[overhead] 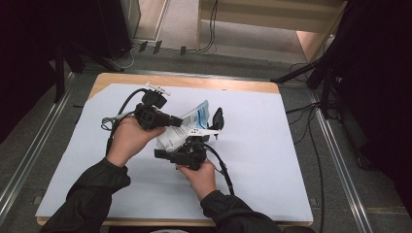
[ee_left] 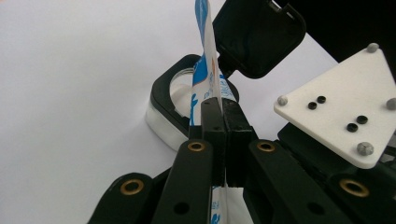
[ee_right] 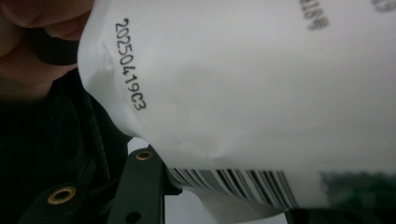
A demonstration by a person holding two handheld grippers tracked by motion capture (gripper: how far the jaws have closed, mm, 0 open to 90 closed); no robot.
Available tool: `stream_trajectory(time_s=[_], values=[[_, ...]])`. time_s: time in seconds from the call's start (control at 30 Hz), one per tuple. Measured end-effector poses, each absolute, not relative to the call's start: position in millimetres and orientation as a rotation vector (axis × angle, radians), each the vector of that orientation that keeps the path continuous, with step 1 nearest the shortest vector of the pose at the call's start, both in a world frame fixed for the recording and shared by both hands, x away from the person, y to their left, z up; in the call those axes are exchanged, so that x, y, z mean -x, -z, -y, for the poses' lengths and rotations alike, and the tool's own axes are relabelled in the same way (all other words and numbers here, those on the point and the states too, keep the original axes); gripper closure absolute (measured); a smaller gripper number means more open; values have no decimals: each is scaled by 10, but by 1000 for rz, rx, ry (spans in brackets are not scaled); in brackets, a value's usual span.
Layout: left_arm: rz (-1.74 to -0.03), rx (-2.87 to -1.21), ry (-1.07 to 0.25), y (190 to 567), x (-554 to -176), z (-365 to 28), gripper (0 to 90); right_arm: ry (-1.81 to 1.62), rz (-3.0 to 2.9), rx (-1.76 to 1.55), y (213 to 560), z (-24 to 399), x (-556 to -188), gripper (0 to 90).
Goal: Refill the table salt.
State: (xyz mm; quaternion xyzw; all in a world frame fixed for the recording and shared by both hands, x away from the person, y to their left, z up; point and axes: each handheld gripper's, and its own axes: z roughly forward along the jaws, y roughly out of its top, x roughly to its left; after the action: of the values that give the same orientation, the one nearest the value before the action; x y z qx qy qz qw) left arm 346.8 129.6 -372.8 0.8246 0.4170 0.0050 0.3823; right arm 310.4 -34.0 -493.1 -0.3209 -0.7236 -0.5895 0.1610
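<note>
Your left gripper (ee_left: 219, 116) pinches the pouch's (ee_left: 205, 70) flat edge, holding it up over the open box (ee_left: 163, 102). Your right gripper (overhead: 187, 154) seems to hug the pouch's bottom, steadying it for pouring.

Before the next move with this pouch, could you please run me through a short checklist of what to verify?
1. Left tool clamped on the pouch: ok; its jaws are shut on the flat blue-and-white edge.
2. Right tool gripping the pouch: cannot tell; the pouch's barcode side lies across its jaws in the right gripper view, but pad contact is hidden.
3. Pouch lifted off the table: ok; it is held between both tools above the white surface.
4. Container with black rim ready beyond the pouch: ok; its black lid stands open.
5. Pouch opened: cannot tell.
</note>
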Motion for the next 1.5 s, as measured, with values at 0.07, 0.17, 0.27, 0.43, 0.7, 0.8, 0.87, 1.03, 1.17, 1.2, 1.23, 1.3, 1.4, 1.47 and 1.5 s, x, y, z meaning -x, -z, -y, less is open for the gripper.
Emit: stream_trajectory(time_s=[0.07,0.17,0.27,0.43,0.7,0.8,0.87,1.03,1.17,1.2,1.23,1.3,1.4,1.47,1.5], values=[[-1075,-2108,-25,3731,-3467,-1294,900,1679,2074,926,4927,338,-3101,623],[-1085,-2105,-35,3738,-3470,-1289,900,1666,2077,949,4928,331,-3100,621],[-1082,-2113,-56,3727,-3464,-1277,900,1665,2073,953,4917,327,-3105,632],[-1078,-2111,-56,3709,-3471,-1260,900,1666,2029,952,4902,338,-3129,647],[-1077,-2116,-46,3704,-3494,-1235,900,1661,2017,955,4899,343,-3141,648],[-1074,-2116,-49,3699,-3504,-1220,900,1657,2014,957,4898,344,-3153,649],[-1073,-2119,-49,3699,-3509,-1218,900,1655,2011,959,4896,349,-3162,649],[-1073,-2122,-50,3704,-3508,-1217,900,1651,2017,957,4907,348,-3168,649],[-1069,-2121,-50,3711,-3504,-1225,900,1648,2028,956,4907,345,-3164,649],[-1064,-2125,-49,3717,-3504,-1231,900,1648,2031,954,4910,345,-3164,649],[-1070,-2120,-44,3725,-3500,-1234,900,1647,2041,948,4917,343,-3167,649],[-1075,-2115,-37,3747,-3499,-1251,900,1643,2064,941,4933,337,-3169,649],[-1077,-2104,-18,3775,-3500,-1276,900,1637,2087,939,4956,330,-3164,651],[-1074,-2104,-11,3790,-3501,-1290,900,1644,2111,941,4974,323,-3156,653],[-1070,-2106,-5,3798,-3501,-1295,897,1644,2120,943,4981,322,-3154,654]])
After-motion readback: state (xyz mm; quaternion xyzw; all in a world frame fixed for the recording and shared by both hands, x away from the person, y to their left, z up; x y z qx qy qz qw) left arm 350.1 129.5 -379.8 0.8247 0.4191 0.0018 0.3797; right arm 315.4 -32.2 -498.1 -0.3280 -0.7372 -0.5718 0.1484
